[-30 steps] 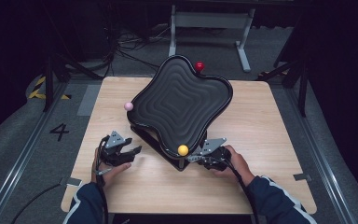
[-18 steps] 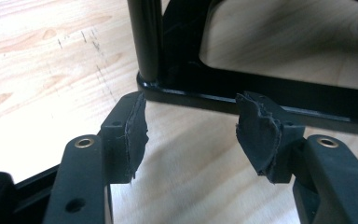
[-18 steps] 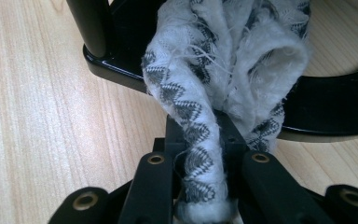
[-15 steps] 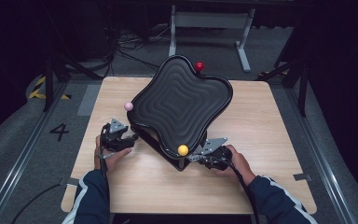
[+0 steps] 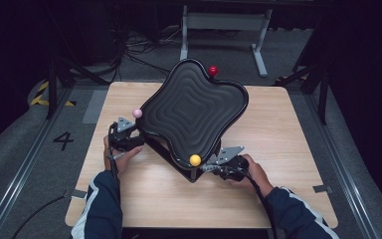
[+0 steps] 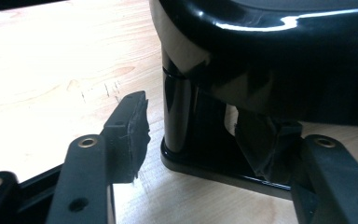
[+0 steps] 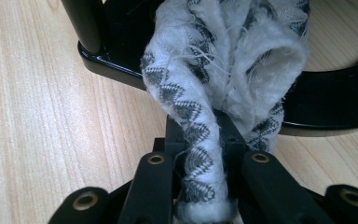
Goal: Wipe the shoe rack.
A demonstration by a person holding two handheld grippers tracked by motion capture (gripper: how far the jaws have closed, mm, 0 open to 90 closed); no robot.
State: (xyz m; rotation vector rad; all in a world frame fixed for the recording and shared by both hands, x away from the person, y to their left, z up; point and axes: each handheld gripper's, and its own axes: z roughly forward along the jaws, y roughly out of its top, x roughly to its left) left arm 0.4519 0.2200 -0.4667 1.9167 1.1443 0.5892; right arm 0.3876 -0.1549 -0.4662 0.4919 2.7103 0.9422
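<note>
Right gripper (image 5: 214, 167) is sitting unmoved at the near corner of the black wavy tray (image 5: 191, 112), just beside the yellow ball (image 5: 195, 160), same spot as a second back. In the right gripper view its jaws are clamping tight on a white cloth with grey zigzag print (image 7: 205, 116), which is bunching up ahead of the jaws and rising in front of the black stand base (image 7: 116, 63). Left gripper (image 5: 132, 137) is now sitting closer to the tray's left corner, right under the pink ball (image 5: 137, 113); a second ago it was lying further out toward the person and left on the wooden table (image 5: 288, 149). Its jaws are standing partly apart, having just been closing a little, and in the left gripper view the stand's black post (image 6: 177, 112) is standing between them, ahead of the pads, with a gap showing at the left pad; contact at the other pad is too dark to tell. Tray rim (image 6: 261, 28) is hanging over the left jaws. Red ball (image 5: 213, 70) is staying on the far corner, well away from both grippers. Tray itself is unchanged.
</note>
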